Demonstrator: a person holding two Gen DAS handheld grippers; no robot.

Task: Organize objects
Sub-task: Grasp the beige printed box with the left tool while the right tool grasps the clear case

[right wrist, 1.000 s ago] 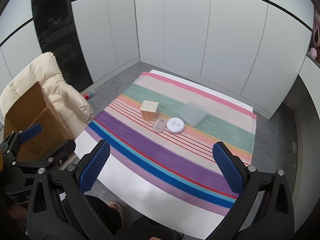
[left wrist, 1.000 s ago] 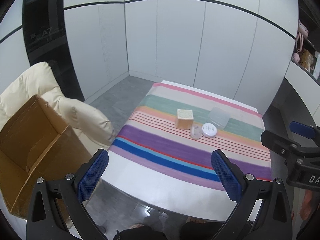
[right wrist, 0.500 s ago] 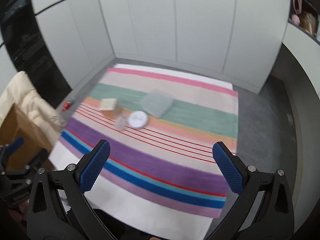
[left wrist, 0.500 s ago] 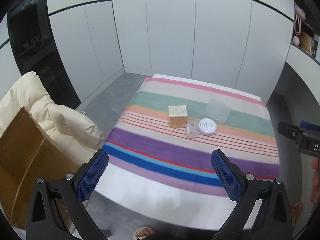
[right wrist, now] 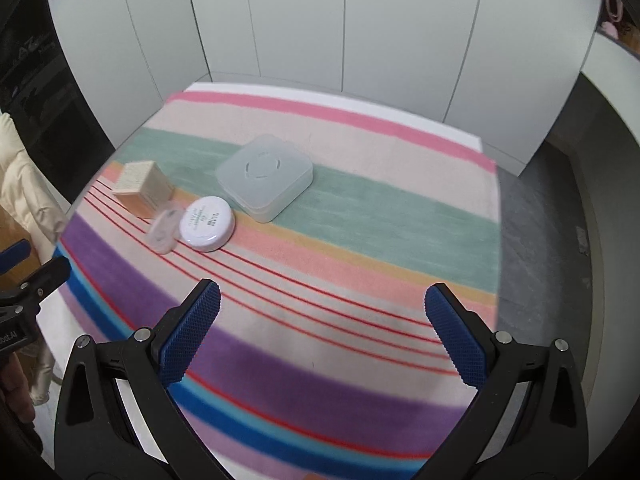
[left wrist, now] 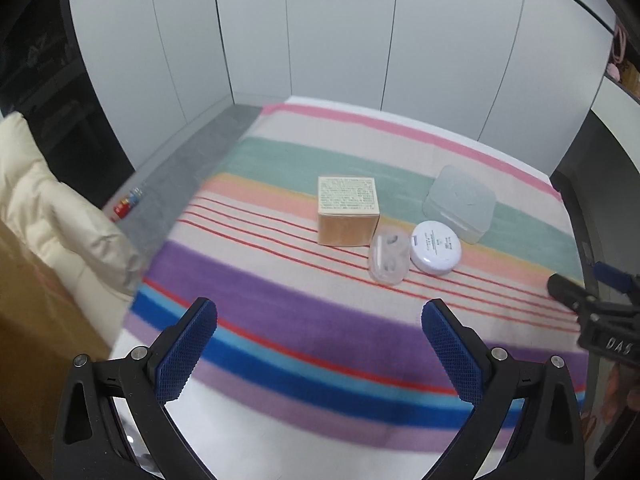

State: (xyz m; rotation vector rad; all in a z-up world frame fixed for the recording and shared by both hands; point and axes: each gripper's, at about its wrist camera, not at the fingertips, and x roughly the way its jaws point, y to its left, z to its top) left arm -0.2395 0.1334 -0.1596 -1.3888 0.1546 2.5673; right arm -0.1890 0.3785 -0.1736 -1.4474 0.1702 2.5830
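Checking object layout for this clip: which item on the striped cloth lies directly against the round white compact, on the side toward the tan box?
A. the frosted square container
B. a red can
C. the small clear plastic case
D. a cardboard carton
C: the small clear plastic case sits edge to edge with the round white compact, between it and the tan box; the frosted square container lies behind the compact.

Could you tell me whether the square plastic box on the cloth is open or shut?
Shut. The plastic box lies flat with its lid seated evenly all round; no gap shows in either view.
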